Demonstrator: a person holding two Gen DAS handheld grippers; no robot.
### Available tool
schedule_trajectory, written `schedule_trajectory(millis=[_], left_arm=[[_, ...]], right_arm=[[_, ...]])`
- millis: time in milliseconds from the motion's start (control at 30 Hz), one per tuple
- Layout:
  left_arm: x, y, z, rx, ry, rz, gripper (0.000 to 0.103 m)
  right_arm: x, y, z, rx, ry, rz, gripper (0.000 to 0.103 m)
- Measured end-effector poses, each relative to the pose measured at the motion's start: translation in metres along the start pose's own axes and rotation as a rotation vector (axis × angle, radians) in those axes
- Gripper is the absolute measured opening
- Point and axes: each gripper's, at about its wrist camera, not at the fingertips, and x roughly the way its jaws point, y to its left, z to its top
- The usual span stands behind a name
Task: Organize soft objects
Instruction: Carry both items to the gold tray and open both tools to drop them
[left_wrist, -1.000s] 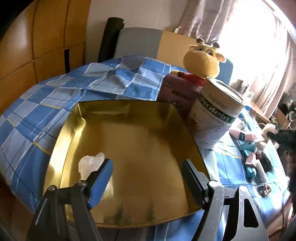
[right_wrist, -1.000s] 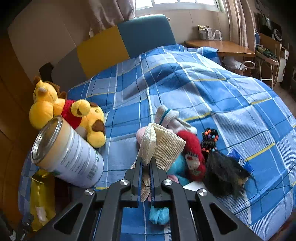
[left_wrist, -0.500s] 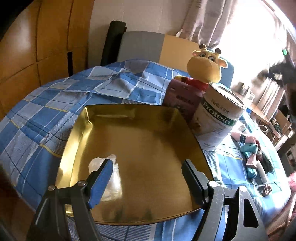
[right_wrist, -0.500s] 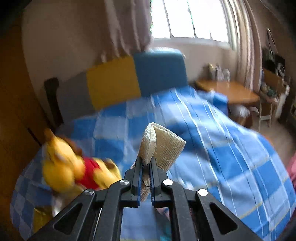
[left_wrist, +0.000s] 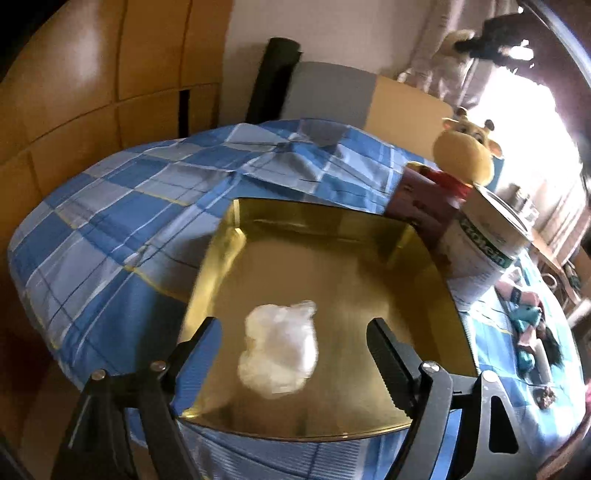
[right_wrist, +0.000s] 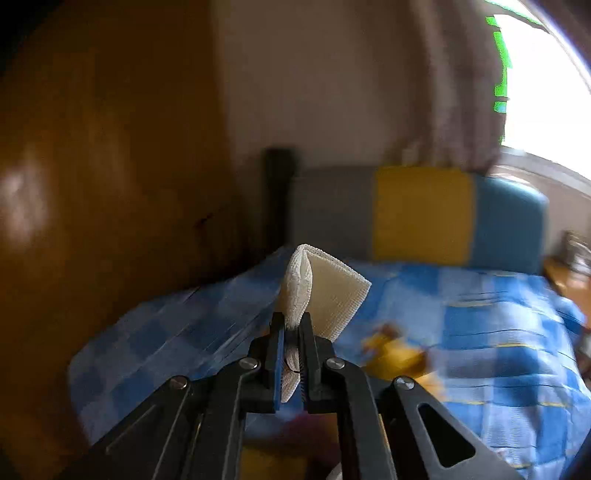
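While right gripper (right_wrist: 291, 325) pinches gauze pad (right_wrist: 321, 284) aloft, left gripper (left_wrist: 291, 332) gapes over tray (left_wrist: 332, 229)

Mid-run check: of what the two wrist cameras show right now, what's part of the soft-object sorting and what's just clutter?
Job:
- folded mesh cloth, clamped in the right tool
- gold tray
- white fluffy wad lying in the tray
- left tool, open over the tray
- yellow plush
- small toys right of the tin

Lying about:
- protein tin
- maroon box

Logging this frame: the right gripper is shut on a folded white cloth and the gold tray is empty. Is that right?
Not quite. The left wrist view shows a white fluffy wad lying in the gold tray. The right gripper is indeed shut on the folded white cloth.
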Motion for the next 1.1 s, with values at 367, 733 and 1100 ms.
schedule_trajectory(millis=[367,733,1100], left_arm=[[-0.006,0.038,-0.007,-0.096,0.001,0.093,0.083],[-0.017,0.027,-0.01,-0.055,-0.024,0.103,0.084],[-0.024,-0.002,-0.014,0.022,-0.03,0.094,0.084]], right_arm=[[0.113,0.056,-0.157,0.081,0.457,0.276,0.005],[0.127,0.064,-0.208,0.156,0.525,0.287,0.034],[0.065,0.047,-0.218,0.085,0.412,0.14,0.04]])
